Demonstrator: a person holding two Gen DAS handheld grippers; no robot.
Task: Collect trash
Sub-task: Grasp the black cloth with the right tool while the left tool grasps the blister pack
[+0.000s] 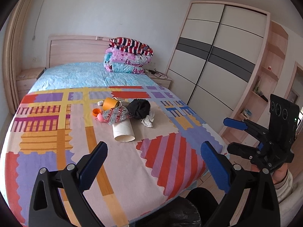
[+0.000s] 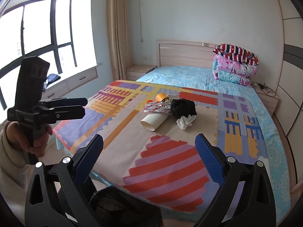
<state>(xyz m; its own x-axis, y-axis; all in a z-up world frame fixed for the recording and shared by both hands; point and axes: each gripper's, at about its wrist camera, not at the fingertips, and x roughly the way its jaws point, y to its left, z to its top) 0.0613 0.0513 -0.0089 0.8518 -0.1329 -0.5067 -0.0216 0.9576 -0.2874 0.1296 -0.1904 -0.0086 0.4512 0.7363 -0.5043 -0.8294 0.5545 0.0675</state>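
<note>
My left gripper and right gripper both gape wide, empty, above the patchwork bedspread, short of the white cardboard tube.

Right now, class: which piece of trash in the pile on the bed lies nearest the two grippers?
The white cardboard tube, lying on its side; the crumpled white tissue, black cloth and orange cup sit farther back.

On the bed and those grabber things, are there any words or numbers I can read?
None can be read for sure.
Left gripper: small white lettering on its body, too blurred to read.
Foil wrapper: pattern only, no clear words.
Orange cup, cardboard tube: no text shows.
</note>
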